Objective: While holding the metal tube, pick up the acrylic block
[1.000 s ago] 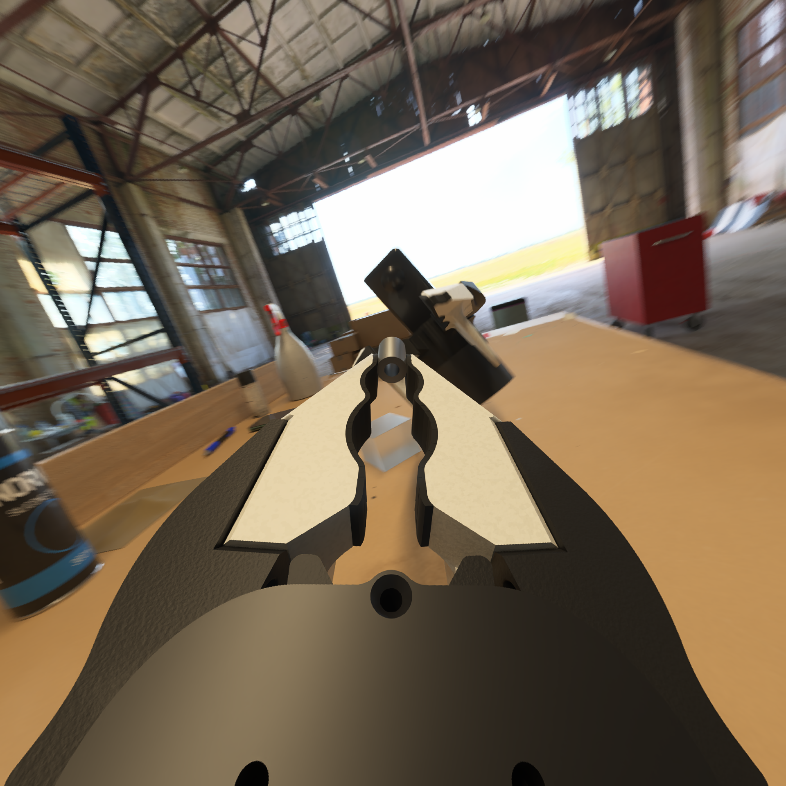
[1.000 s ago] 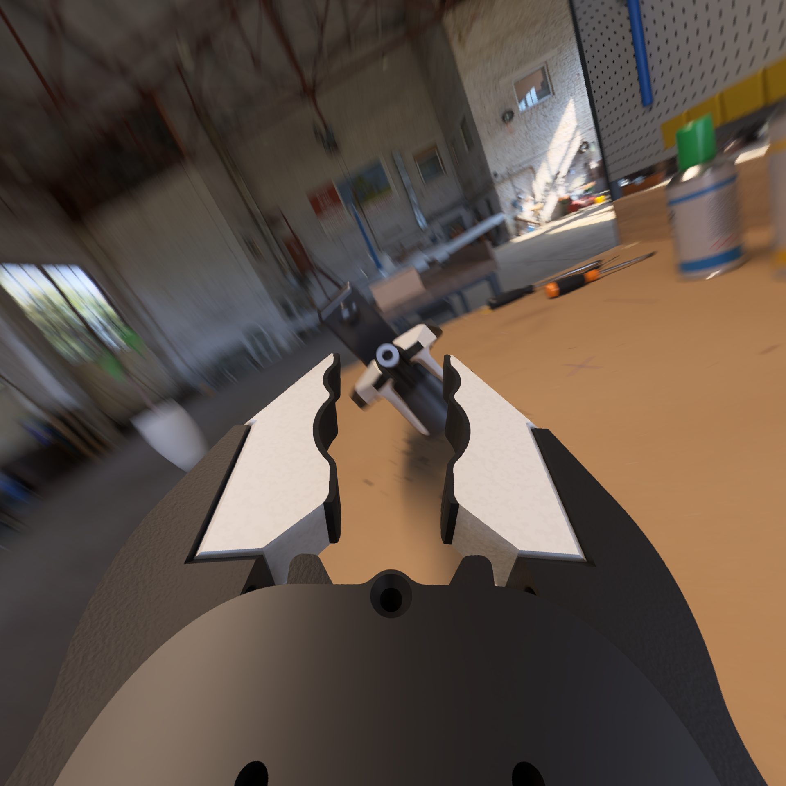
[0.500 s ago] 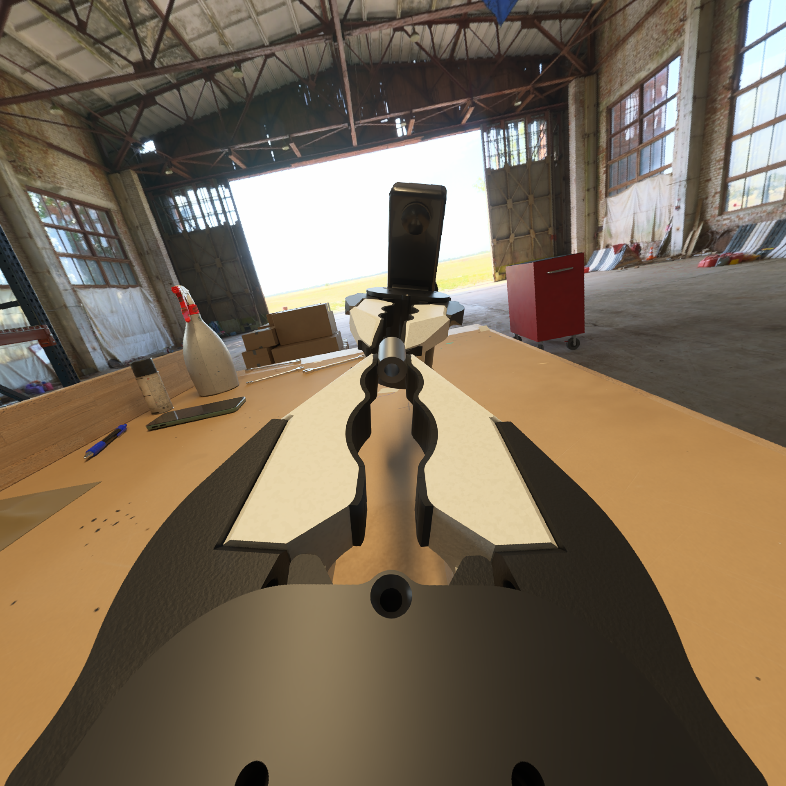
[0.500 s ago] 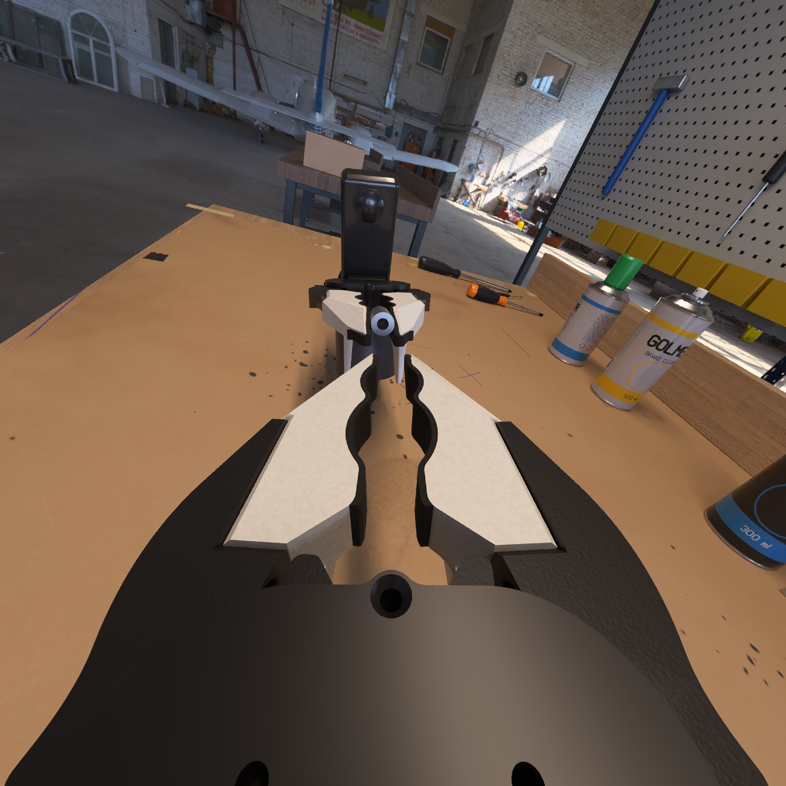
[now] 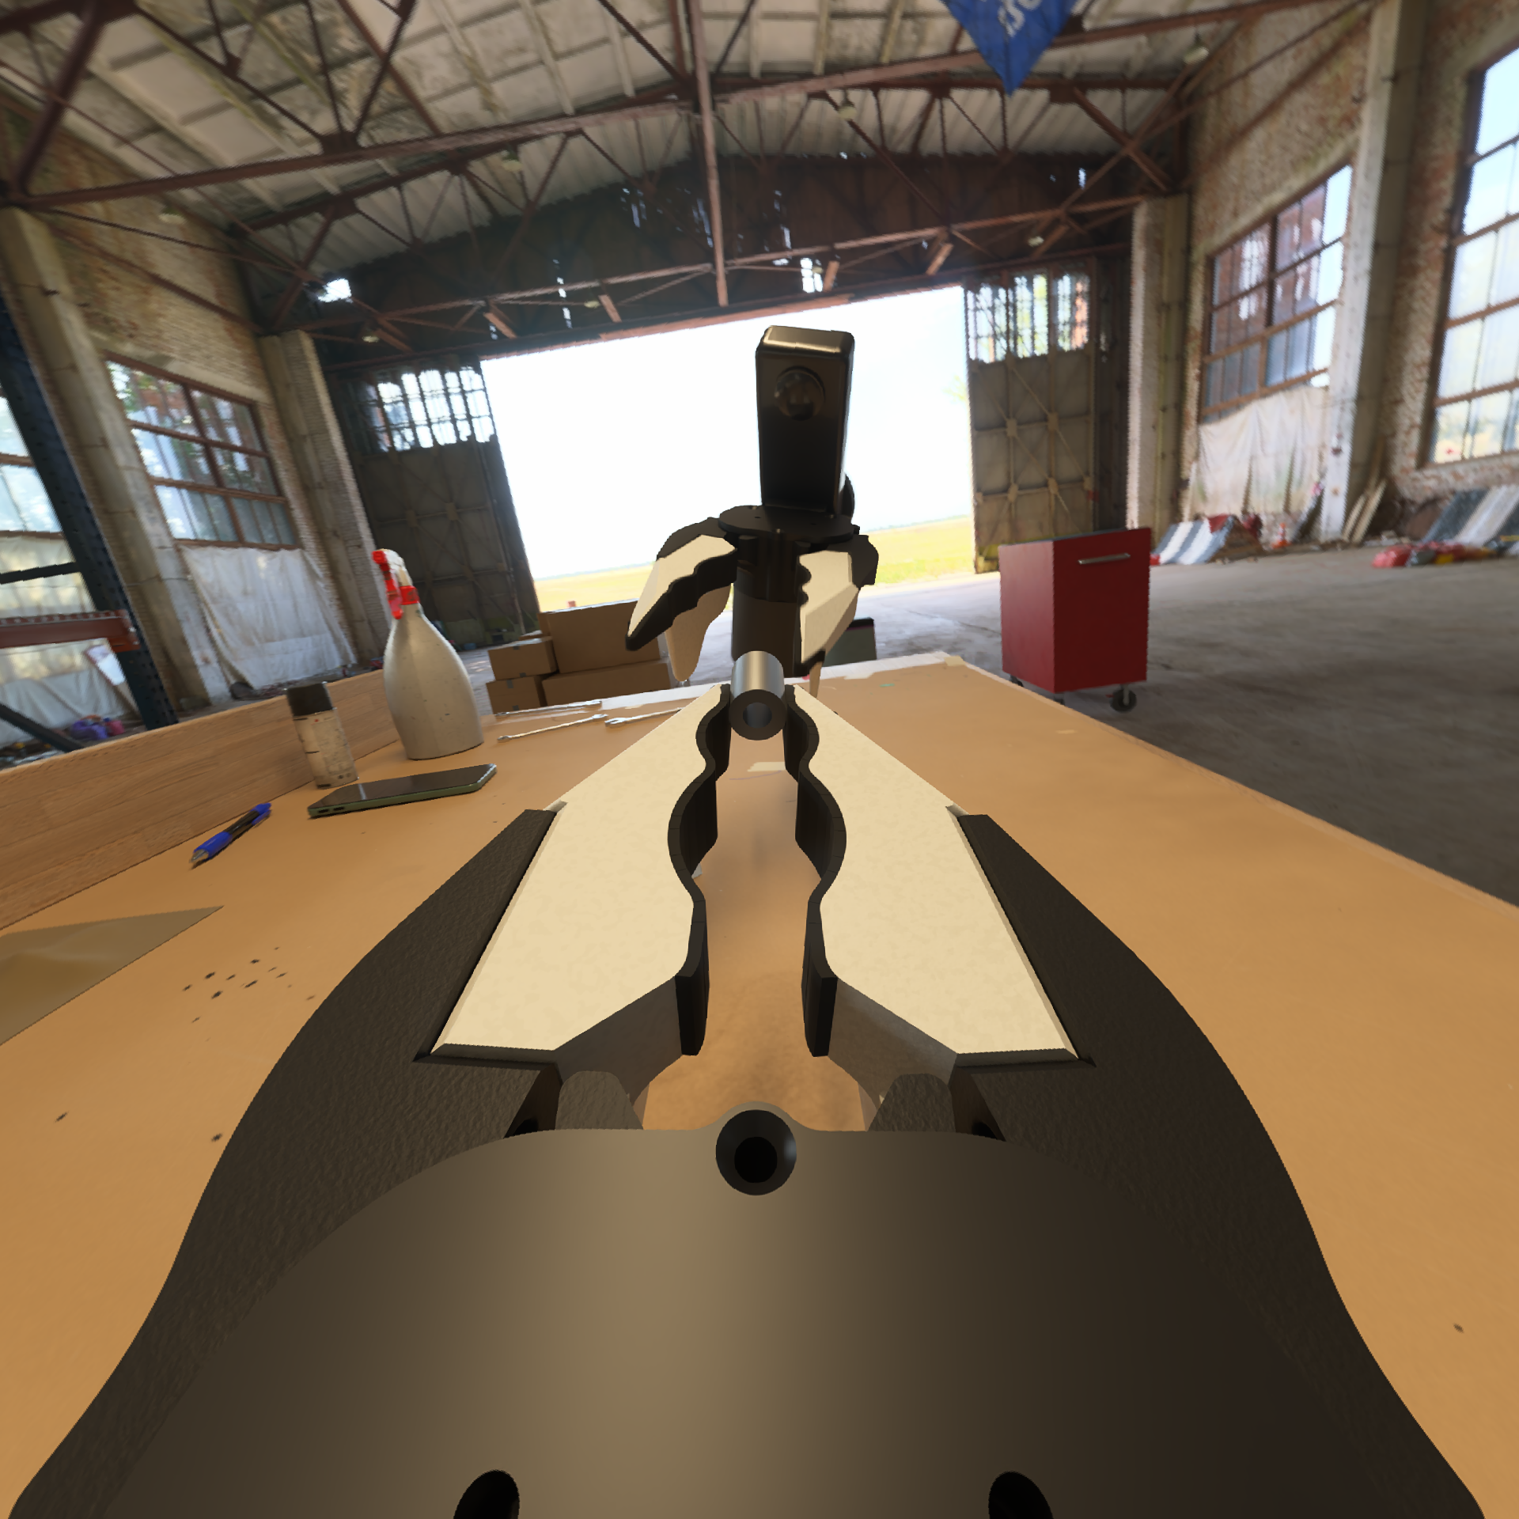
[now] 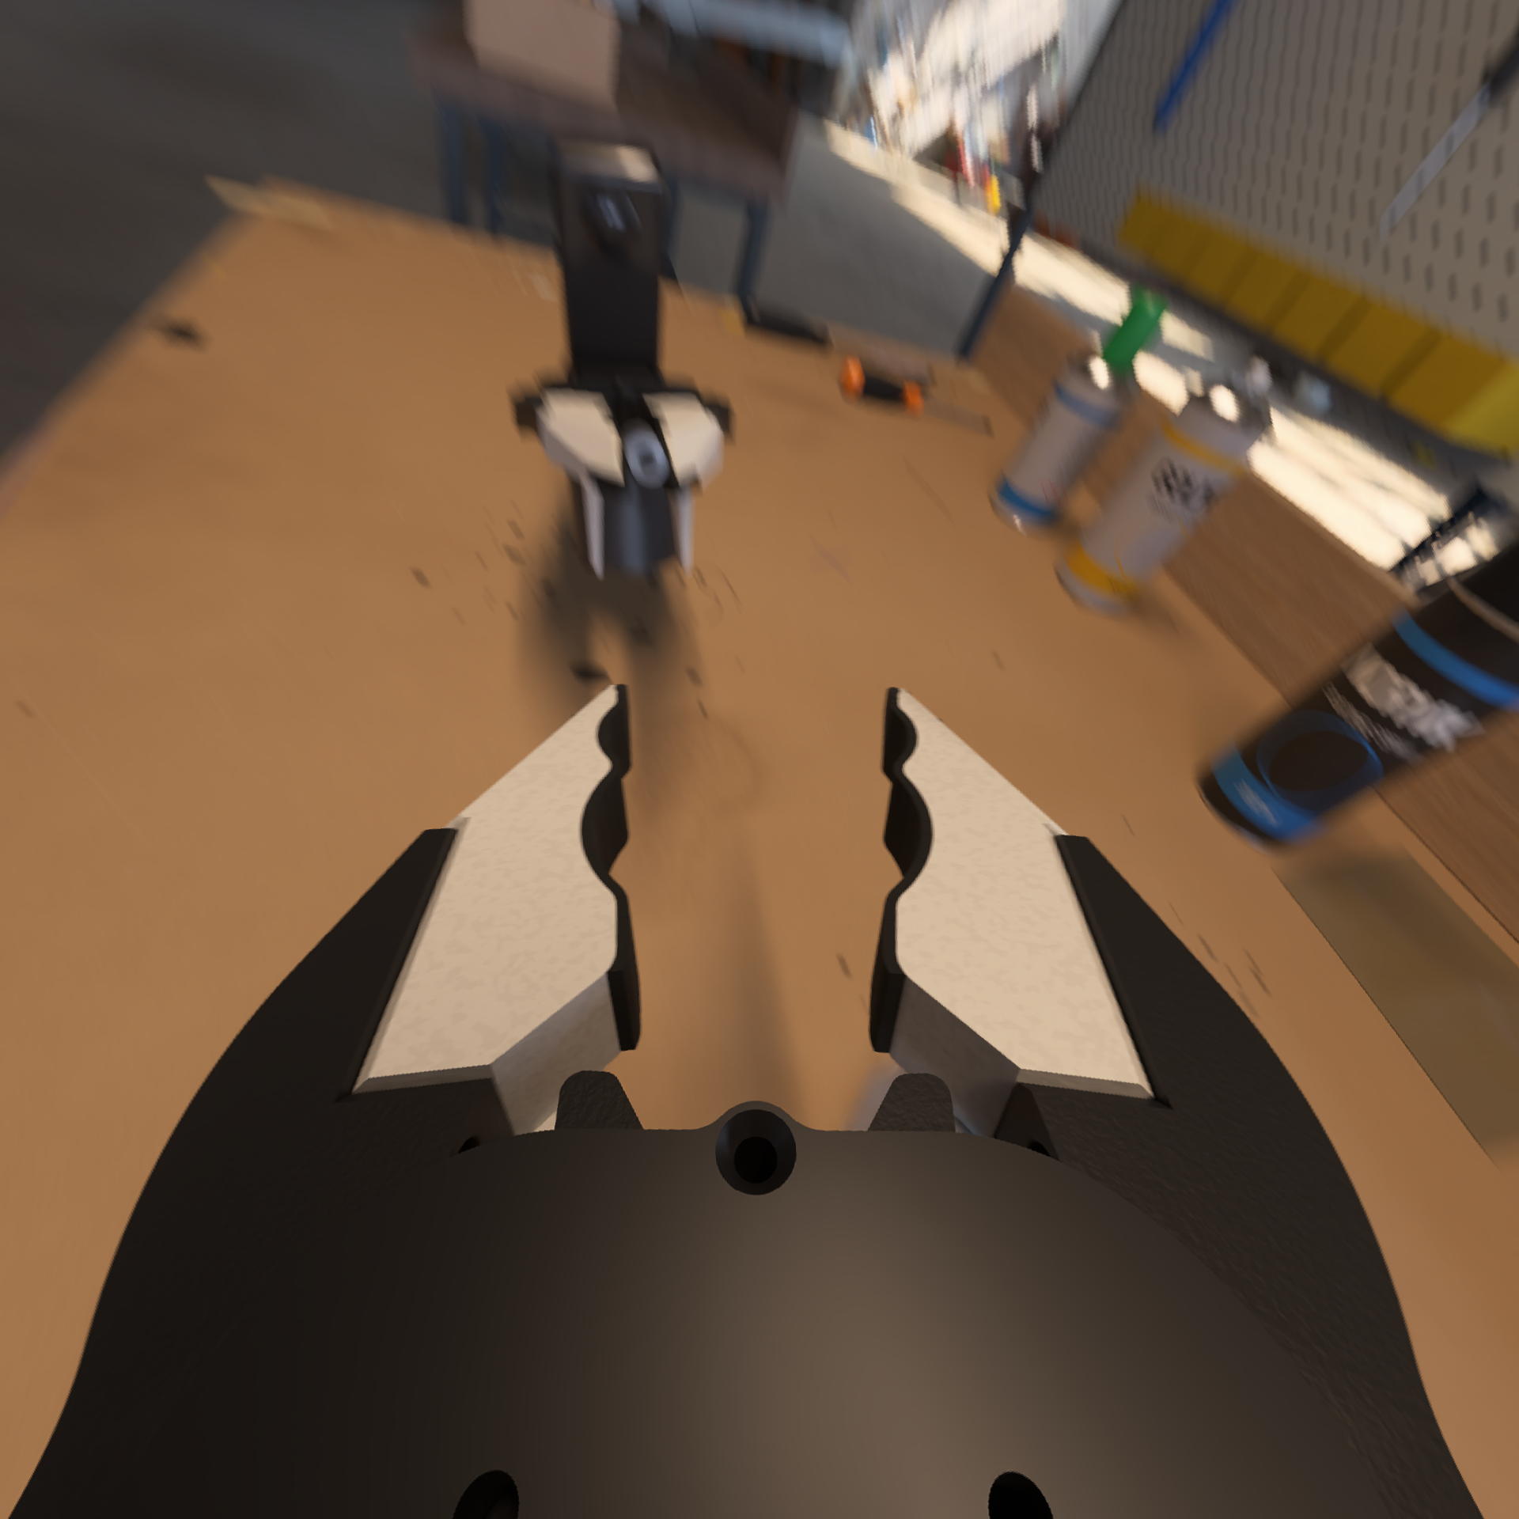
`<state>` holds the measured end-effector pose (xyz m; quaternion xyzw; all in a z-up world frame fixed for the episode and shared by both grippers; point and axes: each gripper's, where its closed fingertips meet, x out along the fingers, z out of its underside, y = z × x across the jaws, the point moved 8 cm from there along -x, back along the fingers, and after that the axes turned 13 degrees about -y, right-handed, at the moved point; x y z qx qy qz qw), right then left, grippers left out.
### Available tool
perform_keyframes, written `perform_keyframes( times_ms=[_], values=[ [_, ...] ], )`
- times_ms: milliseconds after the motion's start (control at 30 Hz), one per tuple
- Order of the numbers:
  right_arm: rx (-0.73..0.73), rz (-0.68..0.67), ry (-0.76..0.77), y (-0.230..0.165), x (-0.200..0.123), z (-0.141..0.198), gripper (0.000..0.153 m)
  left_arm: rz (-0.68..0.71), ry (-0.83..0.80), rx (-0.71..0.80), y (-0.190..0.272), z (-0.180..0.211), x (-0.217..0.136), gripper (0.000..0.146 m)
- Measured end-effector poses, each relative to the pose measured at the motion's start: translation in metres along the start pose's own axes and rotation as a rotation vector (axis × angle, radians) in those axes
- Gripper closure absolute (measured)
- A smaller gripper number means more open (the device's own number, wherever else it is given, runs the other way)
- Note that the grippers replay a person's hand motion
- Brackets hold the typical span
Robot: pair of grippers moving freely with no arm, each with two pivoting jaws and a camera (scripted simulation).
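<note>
The left gripper (image 5: 758, 713) pinches the short grey metal tube (image 5: 756, 700) at its fingertips, clear of the tan worktop (image 5: 1233, 945), freeing the right gripper (image 6: 754, 699), fingers spread and empty, for the acrylic block, unseen in either view.

We see a short grey metal tube (image 5: 756, 699) lying level, clamped between fingertips, open end facing us.

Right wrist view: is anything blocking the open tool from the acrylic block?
The acrylic block cannot be made out here. Ahead of the right tool lies bare table, then the left tool gripping the metal tube.
</note>
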<state>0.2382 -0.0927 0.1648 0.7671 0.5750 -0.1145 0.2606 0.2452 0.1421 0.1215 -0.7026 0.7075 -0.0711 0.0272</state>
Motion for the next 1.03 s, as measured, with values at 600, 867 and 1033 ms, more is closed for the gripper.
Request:
perform_keyframes(
  times_ms=[600,867,1033],
  values=[
    [0.524,0.332,-0.678,0.038,0.012,0.114,0.079,-0.206,-0.048,0.022,-0.006,0.000,0.000,0.135],
    [0.442,0.438,-0.603,0.031,0.019,0.098,0.091,-0.355,-0.181,0.050,0.007,0.012,0.024,0.135],
    [0.537,0.432,-0.487,0.016,0.015,0.083,0.091,-0.369,-0.220,0.088,0.017,0.016,0.037,0.135]
  ],
)
